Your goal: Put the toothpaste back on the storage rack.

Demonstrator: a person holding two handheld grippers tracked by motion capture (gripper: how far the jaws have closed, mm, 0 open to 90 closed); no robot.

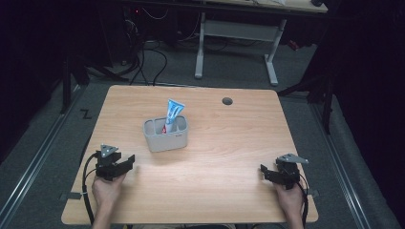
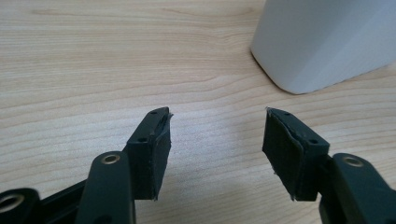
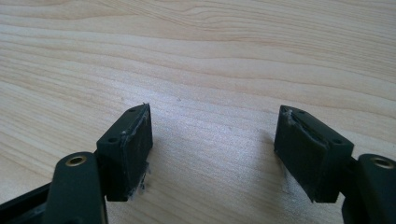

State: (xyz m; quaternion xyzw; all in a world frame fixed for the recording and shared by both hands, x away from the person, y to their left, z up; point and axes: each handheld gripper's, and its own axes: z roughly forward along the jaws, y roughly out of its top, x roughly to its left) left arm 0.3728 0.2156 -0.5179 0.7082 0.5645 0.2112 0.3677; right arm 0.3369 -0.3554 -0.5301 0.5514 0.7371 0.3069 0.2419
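A grey rectangular holder [image 1: 165,135] stands near the middle of the wooden table [image 1: 224,143], with a blue and white toothpaste tube [image 1: 172,115] upright in it. My left gripper [image 1: 125,161] rests low at the table's front left, held in a hand, its jaws open with bare wood between them. In the left gripper view the holder's pale wall [image 2: 327,42] sits ahead and to the right of my open gripper [image 2: 217,122]. My right gripper [image 1: 265,171] lies at the front right, also open and holding nothing, with bare wood between its pads in the right gripper view [image 3: 215,119].
A dark round hole [image 1: 227,101] sits in the tabletop at the back right. Beyond the table stand a white desk frame [image 1: 236,43] and cables on a grey floor. A metal rail [image 1: 38,152] runs along the left.
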